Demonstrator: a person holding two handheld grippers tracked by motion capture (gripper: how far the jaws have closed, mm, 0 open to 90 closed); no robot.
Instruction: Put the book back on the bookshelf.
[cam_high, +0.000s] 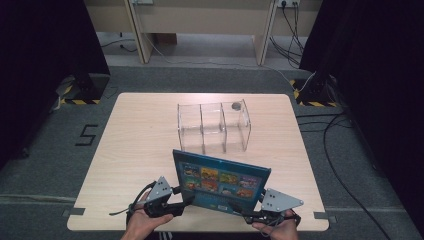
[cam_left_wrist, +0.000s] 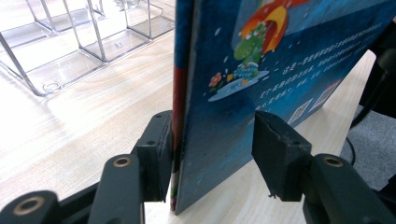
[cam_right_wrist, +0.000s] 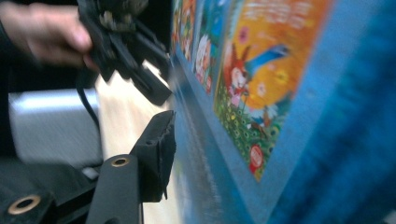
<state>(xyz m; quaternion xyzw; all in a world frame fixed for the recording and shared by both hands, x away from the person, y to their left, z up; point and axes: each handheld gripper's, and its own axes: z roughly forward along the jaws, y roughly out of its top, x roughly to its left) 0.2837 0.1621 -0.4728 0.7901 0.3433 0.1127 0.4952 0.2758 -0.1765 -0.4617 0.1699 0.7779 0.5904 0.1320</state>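
Black jaws of the left gripper (cam_left_wrist: 212, 154) stand either side of the blue picture book (cam_left_wrist: 261, 79), near its lower corner. One pad presses the spine edge; the other pad stands off the cover with a gap showing in the left gripper view. By its reading this gripper is as far closed as it goes, so it counts as clenched on the book. From the high view the left gripper (cam_high: 187, 200) sits at the book's lower left corner, and the book (cam_high: 220, 182) stands upright on its long edge, tilted a little, at the near edge of the wooden table (cam_high: 145, 130).

At the book's other lower corner is the right gripper (cam_high: 239, 209). In the right gripper view one jaw lies just beside the cover without pressing it, and the picture is blurred; I take this claw as released.

Beyond the book, well apart from both grippers, a clear three-compartment organiser (cam_high: 214, 127) stands mid-table.
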